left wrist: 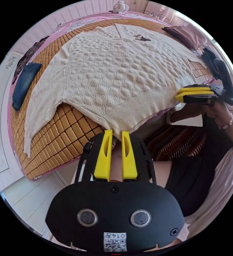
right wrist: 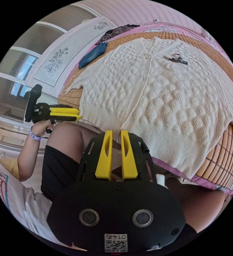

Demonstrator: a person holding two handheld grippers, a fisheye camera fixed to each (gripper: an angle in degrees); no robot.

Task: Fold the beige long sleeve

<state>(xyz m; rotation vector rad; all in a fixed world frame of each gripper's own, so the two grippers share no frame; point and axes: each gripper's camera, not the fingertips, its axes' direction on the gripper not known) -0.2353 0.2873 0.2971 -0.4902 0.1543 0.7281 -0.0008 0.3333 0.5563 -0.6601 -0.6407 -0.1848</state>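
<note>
- Sweater (left wrist: pixel 116 72), beige and cable-knit, lies spread flat and front up on a bed's bamboo mat (left wrist: pixel 68 133), its hem toward the person and its collar at the far side.
- Its long axis runs away from the person, hem to collar; the sleeves reach out to either side, one lying along the mat (left wrist: pixel 39 106) below a folded pair of jeans (left wrist: pixel 24 81).
- Left tool (left wrist: pixel 116 133) hovers just short of the hem near its middle, jaws nearly closed with a narrow gap, gripping nothing.
- Right tool (right wrist: pixel 116 132) hangs likewise just off the hem, jaws almost together and empty; in the left gripper view it sits off the hem's right corner (left wrist: pixel 193 93).
- Neither tool touches the knit; both are near the hem edge, well apart from the collar.
- Likely next: each tool takes its own side, the left being nearer the outstretched sleeve on the mat.
- A small dark tag (right wrist: pixel 177 60) rests on the chest near the top button.
</note>
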